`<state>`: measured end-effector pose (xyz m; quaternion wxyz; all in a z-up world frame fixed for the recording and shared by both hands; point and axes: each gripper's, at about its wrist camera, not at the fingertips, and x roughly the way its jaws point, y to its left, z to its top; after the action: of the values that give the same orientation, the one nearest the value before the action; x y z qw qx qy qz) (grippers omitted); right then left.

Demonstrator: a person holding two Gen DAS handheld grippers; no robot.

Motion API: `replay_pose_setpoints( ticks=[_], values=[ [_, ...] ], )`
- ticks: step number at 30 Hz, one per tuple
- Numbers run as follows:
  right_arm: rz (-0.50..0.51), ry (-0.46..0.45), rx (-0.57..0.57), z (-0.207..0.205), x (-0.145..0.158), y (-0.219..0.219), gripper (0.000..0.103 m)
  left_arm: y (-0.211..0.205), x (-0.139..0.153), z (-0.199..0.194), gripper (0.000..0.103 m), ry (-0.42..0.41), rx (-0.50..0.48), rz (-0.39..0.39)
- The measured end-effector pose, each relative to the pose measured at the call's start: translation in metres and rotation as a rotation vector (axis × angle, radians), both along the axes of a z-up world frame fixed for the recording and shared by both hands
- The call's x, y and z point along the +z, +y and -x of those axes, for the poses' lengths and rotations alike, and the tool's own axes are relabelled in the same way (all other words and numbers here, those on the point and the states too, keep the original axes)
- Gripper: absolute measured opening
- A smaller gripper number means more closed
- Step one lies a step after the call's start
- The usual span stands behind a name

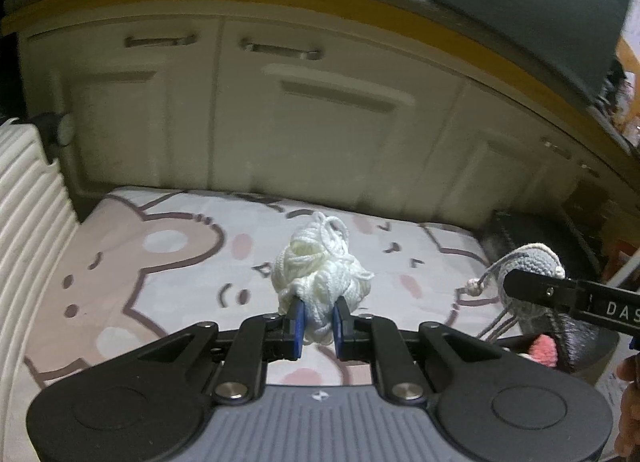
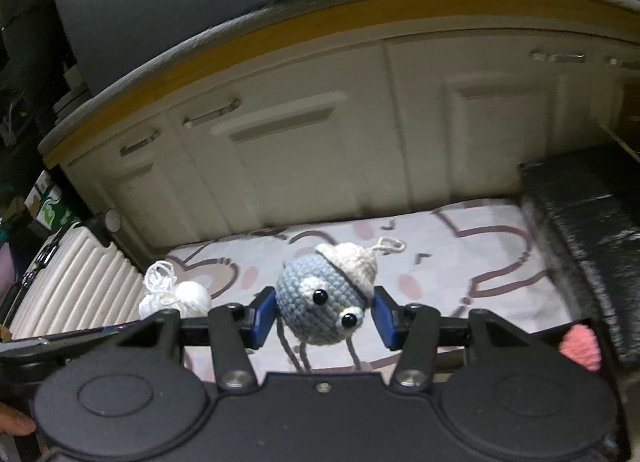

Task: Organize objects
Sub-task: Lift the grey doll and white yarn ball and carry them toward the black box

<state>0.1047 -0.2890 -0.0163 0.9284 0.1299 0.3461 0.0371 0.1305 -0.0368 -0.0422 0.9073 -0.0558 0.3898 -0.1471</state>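
Note:
My left gripper (image 1: pixel 318 322) is shut on a ball of white string (image 1: pixel 318 274) and holds it above a cartoon-print mat (image 1: pixel 160 262). My right gripper (image 2: pixel 325 316) is shut on a blue-grey crochet doll (image 2: pixel 320 298) with a cream hat, black eyes and dangling legs, held above the mat (image 2: pixel 460 262). In the left wrist view the doll (image 1: pixel 532 258) and the right gripper's black finger (image 1: pixel 560 294) show at the right. In the right wrist view the string ball (image 2: pixel 180 296) shows at the left.
Cream cabinet doors (image 1: pixel 300 122) with a yellow-edged countertop stand behind the mat. A white ribbed suitcase (image 1: pixel 28 214) lies to the left. A black bin (image 2: pixel 592 246) sits to the right, with a pink crochet piece (image 2: pixel 580 346) near its front.

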Motion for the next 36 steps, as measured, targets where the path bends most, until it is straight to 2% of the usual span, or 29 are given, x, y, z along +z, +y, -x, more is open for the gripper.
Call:
replay_pose_setpoints(
  ticks=[13,23,30,36],
  values=[
    [0.006,-0.015,-0.110,0.035,0.013,-0.072,0.052,-0.071,0.013,0.024,0.015,-0.029,-0.159,0.013],
    [0.012,-0.010,-0.155,0.065,0.018,-0.114,0.052,-0.117,0.016,0.042,0.015,-0.019,-0.265,0.038],
    [0.019,0.042,-0.163,0.073,0.012,-0.133,0.052,-0.145,0.006,0.050,0.015,0.043,-0.337,0.062],
    [0.039,0.145,-0.111,0.076,-0.004,-0.140,0.052,-0.168,-0.013,0.055,0.015,0.141,-0.391,0.059]
  ],
)
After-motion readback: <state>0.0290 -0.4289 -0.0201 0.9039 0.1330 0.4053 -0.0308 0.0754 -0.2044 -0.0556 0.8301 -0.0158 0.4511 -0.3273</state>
